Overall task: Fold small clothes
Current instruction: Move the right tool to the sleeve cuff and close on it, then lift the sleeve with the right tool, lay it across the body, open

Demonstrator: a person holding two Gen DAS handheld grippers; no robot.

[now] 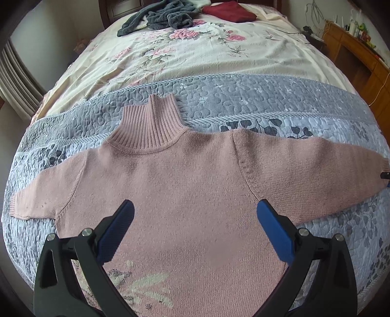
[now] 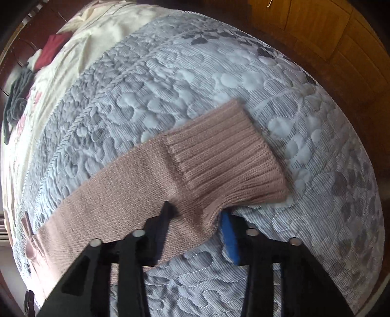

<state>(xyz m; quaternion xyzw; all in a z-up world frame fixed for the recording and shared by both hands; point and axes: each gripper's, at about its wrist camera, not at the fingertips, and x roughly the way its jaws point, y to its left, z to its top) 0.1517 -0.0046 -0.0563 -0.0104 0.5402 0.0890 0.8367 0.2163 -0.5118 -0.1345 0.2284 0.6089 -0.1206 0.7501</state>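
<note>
1. A pink knitted sweater is seen laid flat, front up, on the grey quilted cover of a bed; it fills the centre and lower half of the left wrist frame.
2. The ribbed collar points to the top of the frame and the hem runs off the bottom edge, so the body's long axis is vertical in the picture; the sleeves are spread left and right, across it.
3. This spread layout is judged to be the start of a fold: every edge is exposed and reachable.
4. The left tongs are held wide apart above the chest, gripping nothing.
5. In the right wrist frame the sleeve cuff lies at centre, its sleeve running from lower left to centre right.
6. The right tongs straddle the sleeve's near edge where the ribbing begins, one finger above the knit and the blue pad beside or below it; whether the cloth is actually pinched cannot be told.
7. A grip here is judged to serve folding the sleeve inward.
8. Grey clothing and a red folded item lie at the bed's far end, top of frame.
</note>
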